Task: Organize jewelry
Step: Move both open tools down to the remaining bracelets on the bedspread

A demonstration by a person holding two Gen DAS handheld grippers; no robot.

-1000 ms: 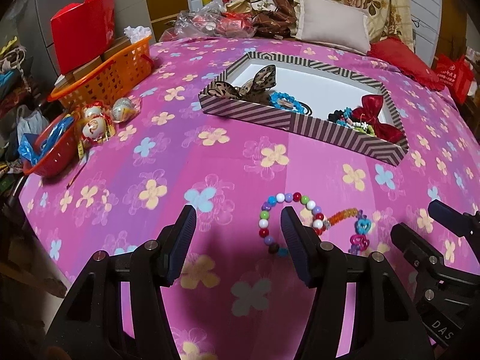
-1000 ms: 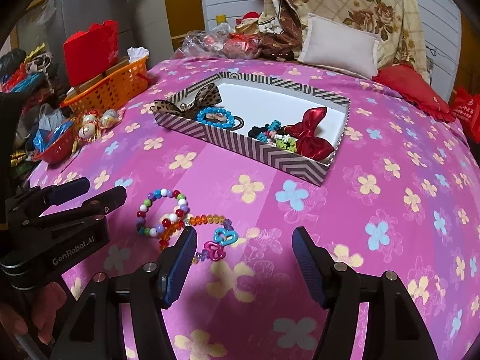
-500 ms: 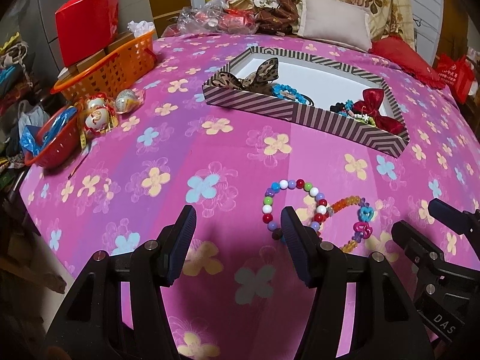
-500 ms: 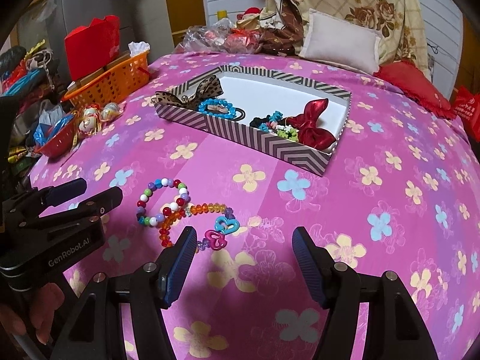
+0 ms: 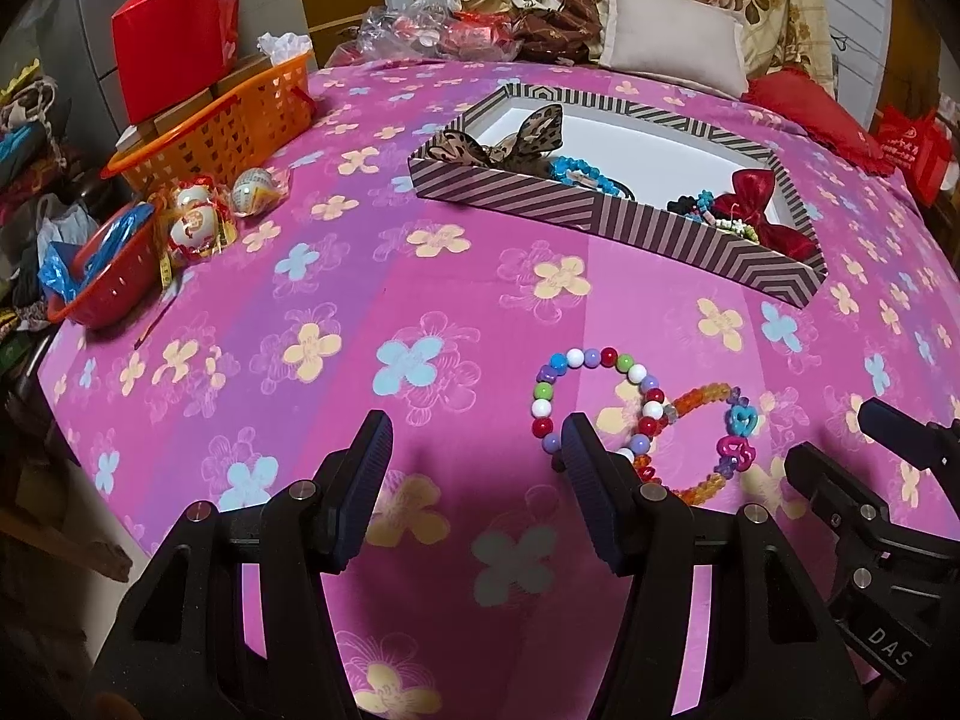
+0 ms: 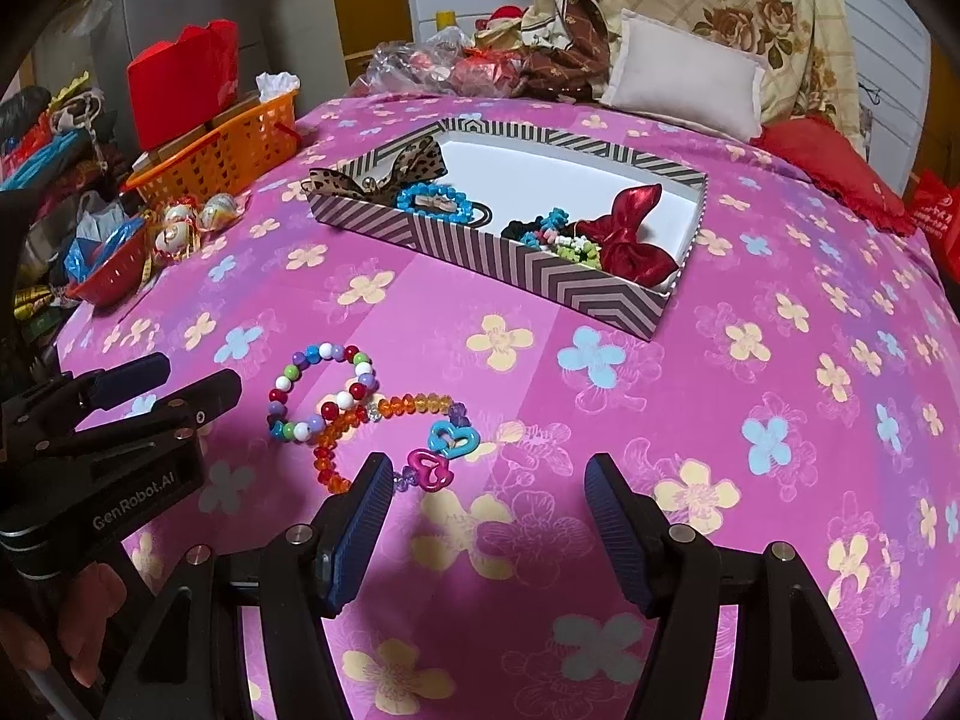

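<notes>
A multicolour bead bracelet (image 5: 591, 396) (image 6: 324, 387) lies on the pink flowered cloth, overlapping an orange bead bracelet with blue and pink heart charms (image 5: 714, 438) (image 6: 390, 438). Behind them stands a striped box (image 5: 600, 213) (image 6: 540, 282) holding a leopard bow (image 6: 390, 171), a blue bracelet (image 6: 429, 201), dark hair ties and a red bow (image 6: 630, 237). My left gripper (image 5: 474, 468) is open and empty, its right finger just in front of the bead bracelet. My right gripper (image 6: 489, 492) is open and empty, its left finger beside the heart charms.
An orange basket (image 5: 222, 120) with a red box stands at the far left. A red bowl (image 5: 99, 276) and wrapped egg toys (image 5: 198, 219) lie near the left edge. Pillows (image 5: 672, 42) and bags line the back.
Both grippers have moved slightly forward and lower toward the two bracelets. The bracelets and box have not moved.
</notes>
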